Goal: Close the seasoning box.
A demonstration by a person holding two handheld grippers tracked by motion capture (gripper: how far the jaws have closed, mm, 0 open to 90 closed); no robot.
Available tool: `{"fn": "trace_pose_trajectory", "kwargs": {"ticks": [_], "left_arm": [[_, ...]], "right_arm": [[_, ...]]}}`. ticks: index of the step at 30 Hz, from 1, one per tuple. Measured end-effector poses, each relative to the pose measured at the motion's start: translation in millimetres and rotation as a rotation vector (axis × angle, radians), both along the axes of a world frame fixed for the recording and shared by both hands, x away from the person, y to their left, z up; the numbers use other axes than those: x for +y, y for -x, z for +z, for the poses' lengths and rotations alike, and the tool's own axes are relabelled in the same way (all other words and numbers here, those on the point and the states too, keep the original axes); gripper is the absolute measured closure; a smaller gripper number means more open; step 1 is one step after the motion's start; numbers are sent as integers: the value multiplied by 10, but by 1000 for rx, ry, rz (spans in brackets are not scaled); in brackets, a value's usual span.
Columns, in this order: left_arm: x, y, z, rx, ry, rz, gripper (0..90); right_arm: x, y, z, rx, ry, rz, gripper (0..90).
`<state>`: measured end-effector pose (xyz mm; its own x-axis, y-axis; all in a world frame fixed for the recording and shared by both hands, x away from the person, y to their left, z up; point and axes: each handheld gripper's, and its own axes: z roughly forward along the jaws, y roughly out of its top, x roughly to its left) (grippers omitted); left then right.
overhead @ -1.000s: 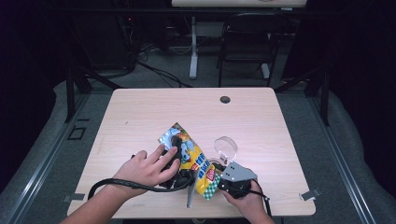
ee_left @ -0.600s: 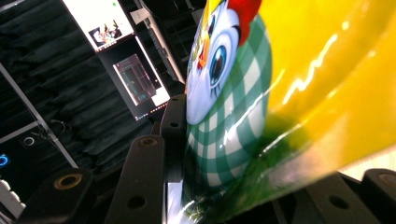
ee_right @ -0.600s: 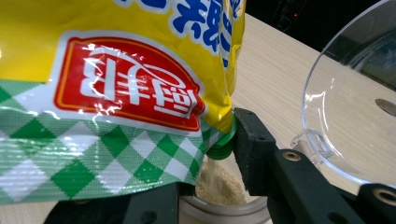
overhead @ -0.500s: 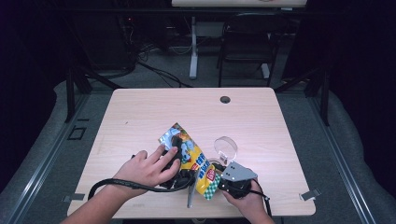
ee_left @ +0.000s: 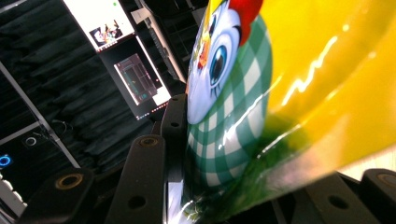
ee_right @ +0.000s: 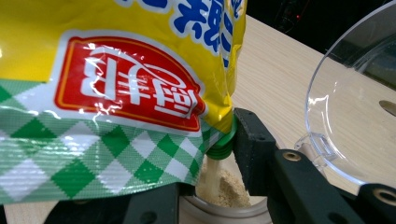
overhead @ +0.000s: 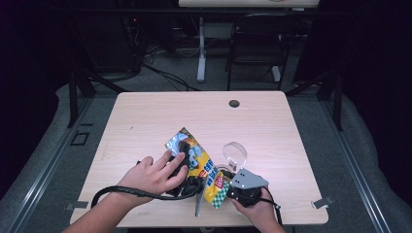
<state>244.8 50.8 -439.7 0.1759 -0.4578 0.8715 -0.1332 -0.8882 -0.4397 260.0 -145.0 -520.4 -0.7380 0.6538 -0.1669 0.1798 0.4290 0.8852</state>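
Starting at the near edge of the worktop [overhead: 272, 121]: the right gripper [ee_right: 212, 163] sits there with its fingers [ee_right: 254, 140] partly open around a small clear round jar [ee_right: 224, 207]. They look snug against it, so I'd call that a hold, though the near finger is mostly hidden behind the bag.

Right above it is the glossy yellow seasoning pouch with a green-and-white checked bottom [overhead: 201, 162], tipped so its little green spout [ee_right: 222, 144] points down into the jar. A thin stream of beige powder [ee_right: 229, 184] is running out and there's already a layer in the bottom.

The left gripper [ee_left: 271, 144], under the person's left hand [overhead: 155, 174], has its fingers about half closed on the pouch's checked end, with the foil pinched between them. The pouch lies slanted from the near edge toward the middle of the worktop.

Just beyond the jar, the clear round plastic lid [overhead: 235, 154] lies off on the worktop. Farther back there's only the dark cable hole [overhead: 234, 103] by the far edge, and a black chair [overhead: 257, 48] past that.

Progress-wise, I'd say the lid's off, the pour is mid-way and the jar is far from full. What's left is finishing the pour, righting the pouch and putting the lid back on.

Compared with a second ago, basically nothing has shifted: same hands, same tilt.
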Motion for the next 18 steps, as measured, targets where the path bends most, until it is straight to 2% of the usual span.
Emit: {"fn": "trace_pose_trajectory", "kwargs": {"ticks": [5, 7, 10, 12, 18], "left_arm": [[-4, -1, 1, -1, 2, -2, 675], [2, -6, -8, 8, 17, -7, 694], [1, -3, -7, 10, 3, 13, 699], [-2, 0, -1, 2, -7, 7, 701], [3, -3, -2, 4, 2, 0, 703]], "right_arm": [[-7, -4, 4, 4, 3, 3, 710], [-6, -6, 3, 7, 0, 2, 710], [-2, -7, -1, 10, -4, 5, 710], [-3, -10, -1, 11, -9, 4, 710], [1, -14, -4, 11, -11, 8, 710]]}}
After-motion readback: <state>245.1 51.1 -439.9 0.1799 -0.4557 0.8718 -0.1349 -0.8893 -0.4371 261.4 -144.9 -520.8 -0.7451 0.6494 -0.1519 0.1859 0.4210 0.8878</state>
